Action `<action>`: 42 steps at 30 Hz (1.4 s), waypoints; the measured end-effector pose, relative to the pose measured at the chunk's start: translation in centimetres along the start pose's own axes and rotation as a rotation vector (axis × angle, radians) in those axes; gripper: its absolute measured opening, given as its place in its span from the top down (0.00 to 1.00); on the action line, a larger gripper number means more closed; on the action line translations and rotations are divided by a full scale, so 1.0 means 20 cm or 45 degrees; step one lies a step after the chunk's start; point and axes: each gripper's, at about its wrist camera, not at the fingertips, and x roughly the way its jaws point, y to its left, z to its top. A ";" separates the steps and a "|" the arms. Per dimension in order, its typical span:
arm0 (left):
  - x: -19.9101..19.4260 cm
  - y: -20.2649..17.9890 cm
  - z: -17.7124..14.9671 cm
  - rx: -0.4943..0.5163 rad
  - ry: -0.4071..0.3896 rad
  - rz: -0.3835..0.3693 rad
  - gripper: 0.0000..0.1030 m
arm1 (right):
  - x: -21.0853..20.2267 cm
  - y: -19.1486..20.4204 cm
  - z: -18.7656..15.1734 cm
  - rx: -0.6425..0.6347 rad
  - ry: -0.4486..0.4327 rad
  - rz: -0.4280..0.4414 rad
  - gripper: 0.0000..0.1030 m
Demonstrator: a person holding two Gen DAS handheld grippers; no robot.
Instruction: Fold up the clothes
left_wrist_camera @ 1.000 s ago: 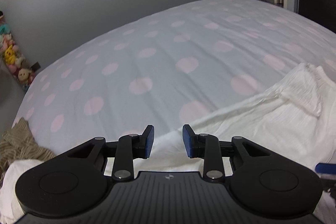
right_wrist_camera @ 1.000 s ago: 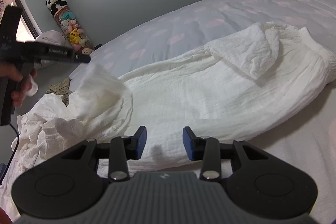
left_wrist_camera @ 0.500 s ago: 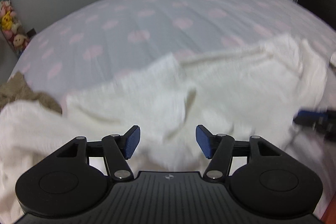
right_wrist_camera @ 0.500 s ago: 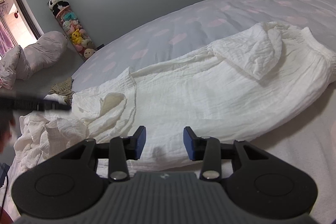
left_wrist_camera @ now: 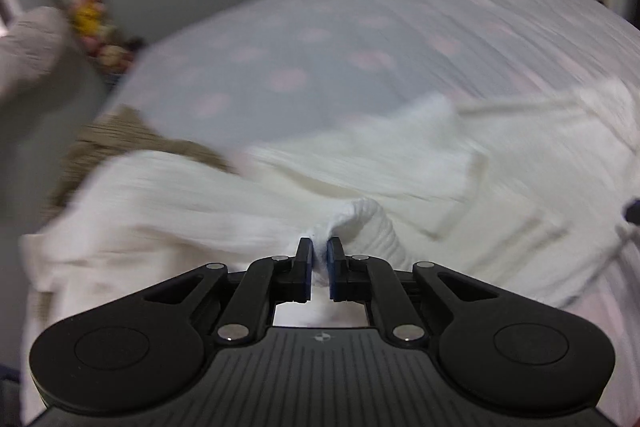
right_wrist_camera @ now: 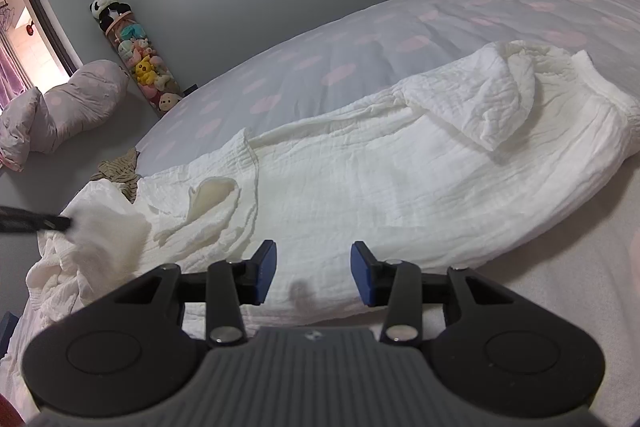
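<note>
A white crinkled garment [right_wrist_camera: 380,163] lies spread across the bed, with one sleeve folded over at the far right. In the blurred left wrist view my left gripper [left_wrist_camera: 319,255] is shut on a bunched fold of the white garment [left_wrist_camera: 360,219] at its left end. In the right wrist view the left gripper [right_wrist_camera: 60,221] shows at the left edge, pinching the cloth. My right gripper [right_wrist_camera: 313,267] is open and empty, hovering just above the garment's near edge.
The bed has a grey cover with pink dots [right_wrist_camera: 360,43]. A beige knitted item [right_wrist_camera: 120,169] lies at the bed's left edge. A column of plush toys [right_wrist_camera: 140,63] and a pillow [right_wrist_camera: 60,107] stand by the wall at left.
My left gripper dropped to the garment's left end and shut on a fold of it. The garment's raised left part now lies lower. The right gripper held still.
</note>
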 end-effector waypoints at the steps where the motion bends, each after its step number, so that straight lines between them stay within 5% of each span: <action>1: -0.04 0.08 0.01 -0.017 -0.013 0.044 0.95 | 0.00 0.00 0.00 -0.001 0.000 0.000 0.56; 9: -0.25 0.75 -0.05 -0.157 0.027 0.455 0.95 | 0.00 0.00 0.00 -0.003 0.007 -0.014 0.56; 17: -0.09 1.13 -0.23 -0.356 0.279 0.782 0.87 | 0.00 0.00 -0.01 -0.009 0.015 -0.020 0.56; 20: -0.08 1.03 -0.27 -0.392 0.226 0.686 0.71 | 0.00 0.00 -0.01 -0.011 0.017 -0.019 0.56; 28: -0.08 0.43 -0.13 -0.134 -0.039 0.239 0.70 | -0.02 0.00 -0.01 -0.007 0.007 -0.006 0.56; 32: -0.02 0.11 -0.08 0.094 -0.109 0.054 0.70 | -0.02 -0.02 -0.01 0.007 0.016 -0.024 0.55; 35: 0.09 -0.09 -0.11 0.315 -0.133 0.040 0.70 | -0.02 -0.01 -0.01 -0.011 0.032 -0.049 0.52; 42: 0.24 -0.14 -0.35 0.359 -0.056 0.086 0.81 | -0.01 0.01 -0.02 -0.047 0.060 -0.077 0.48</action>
